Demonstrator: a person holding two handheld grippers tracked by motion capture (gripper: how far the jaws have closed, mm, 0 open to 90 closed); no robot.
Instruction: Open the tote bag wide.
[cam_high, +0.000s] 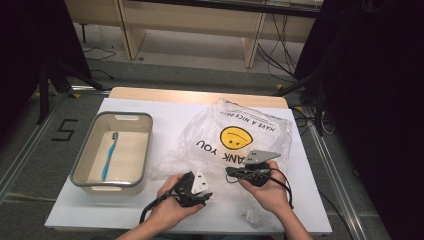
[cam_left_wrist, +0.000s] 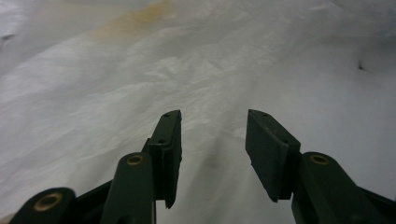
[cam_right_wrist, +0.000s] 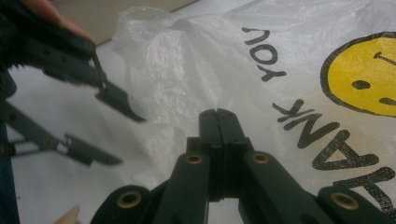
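Note:
A clear plastic bag (cam_high: 200, 131) with a yellow smiley face and "THANK YOU" print lies crumpled on the white table (cam_high: 165, 112). In the right gripper view the bag (cam_right_wrist: 289, 60) spreads out under and beyond my right gripper (cam_right_wrist: 217, 113), whose jaws are pressed together; I cannot tell whether any bag film is pinched between them. My right gripper (cam_high: 231, 172) sits at the bag's near edge. My left gripper (cam_high: 205, 196) is just left of it, jaws apart over the bag's film (cam_left_wrist: 187, 70) with nothing pressed between the pads. The left gripper (cam_right_wrist: 123, 137) stands open beside the bag.
A grey-rimmed tub (cam_high: 85, 150) stands at the left of the table with a blue toothbrush (cam_high: 109, 155) lying in it. Black stands and cables flank the table on both sides, and a wooden bench is beyond its far edge.

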